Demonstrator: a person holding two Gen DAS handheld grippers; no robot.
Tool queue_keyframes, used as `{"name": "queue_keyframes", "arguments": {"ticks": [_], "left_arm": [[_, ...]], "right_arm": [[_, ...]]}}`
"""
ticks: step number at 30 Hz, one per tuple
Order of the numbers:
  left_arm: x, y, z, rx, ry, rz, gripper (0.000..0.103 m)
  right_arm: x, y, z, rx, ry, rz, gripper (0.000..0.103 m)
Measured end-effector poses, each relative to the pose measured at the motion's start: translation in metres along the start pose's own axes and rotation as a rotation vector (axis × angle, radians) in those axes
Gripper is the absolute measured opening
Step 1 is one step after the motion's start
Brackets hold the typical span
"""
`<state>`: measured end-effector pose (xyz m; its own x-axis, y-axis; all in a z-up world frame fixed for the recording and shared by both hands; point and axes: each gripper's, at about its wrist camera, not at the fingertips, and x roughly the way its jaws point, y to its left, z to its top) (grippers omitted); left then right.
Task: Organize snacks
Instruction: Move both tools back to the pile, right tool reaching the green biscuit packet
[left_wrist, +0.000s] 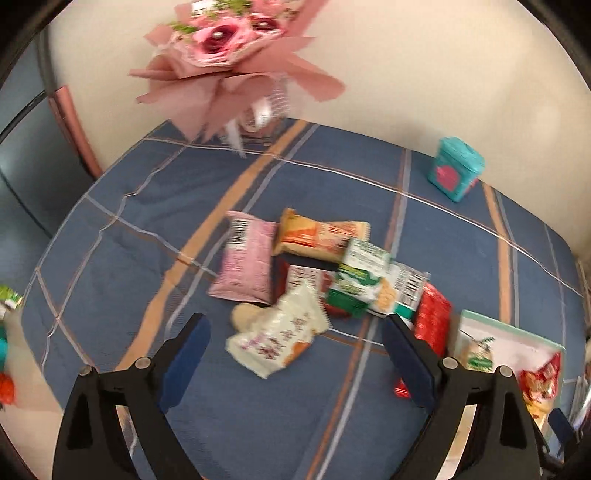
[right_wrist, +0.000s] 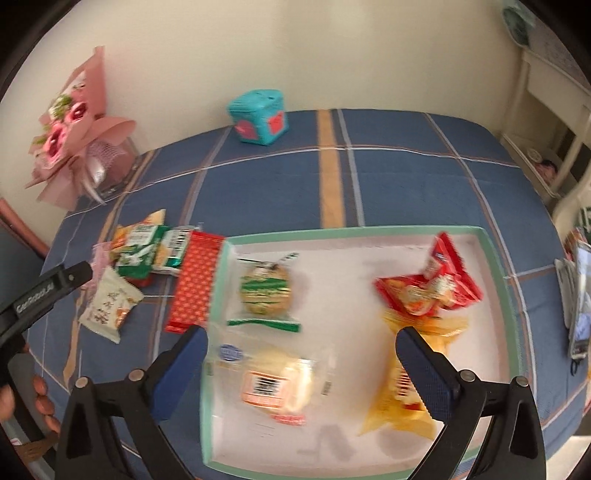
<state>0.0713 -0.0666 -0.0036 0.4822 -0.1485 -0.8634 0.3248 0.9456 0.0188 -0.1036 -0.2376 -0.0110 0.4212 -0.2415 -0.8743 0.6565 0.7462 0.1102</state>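
Two grippers gape wide, both empty; left gripper (left_wrist: 295, 354) hovers over the white packet (left_wrist: 277, 338) in the pile beside the tray (right_wrist: 498, 266); I'd drop straight, pinch its middle; right gripper (right_wrist: 301, 360) waits above the tray.

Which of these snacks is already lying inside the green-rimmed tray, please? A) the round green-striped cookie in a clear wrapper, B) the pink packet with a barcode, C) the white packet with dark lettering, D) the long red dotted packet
A: the green-striped cookie lies on the tray's white floor, while the other three packets sit outside it on the blue checked cloth.
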Motion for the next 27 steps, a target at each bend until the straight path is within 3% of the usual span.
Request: {"name": "queue_keyframes", "arguments": {"ticks": [9, 14, 17, 24, 27], "left_arm": [[0.006, 0.046, 0.009, -0.078, -0.029, -0.021, 0.094], [0.016, 0.075, 0.013, -0.115, -0.022, 0.019, 0.094], [0.021, 0.087, 0.014, -0.128, -0.023, 0.03, 0.099], [0.034, 0.086, 0.015, -0.115, 0.004, -0.027, 0.101], [0.04, 0.08, 0.014, -0.111, 0.048, -0.093, 0.101]], "right_arm": [[0.021, 0.053, -0.002, -0.018, -0.011, 0.113, 0.103], [0.03, 0.081, -0.004, -0.037, -0.013, 0.148, 0.103], [0.038, 0.095, -0.006, -0.059, 0.008, 0.173, 0.103], [0.052, 0.114, -0.007, -0.098, 0.04, 0.186, 0.103], [0.055, 0.115, -0.002, -0.082, 0.036, 0.19, 0.103]]}}
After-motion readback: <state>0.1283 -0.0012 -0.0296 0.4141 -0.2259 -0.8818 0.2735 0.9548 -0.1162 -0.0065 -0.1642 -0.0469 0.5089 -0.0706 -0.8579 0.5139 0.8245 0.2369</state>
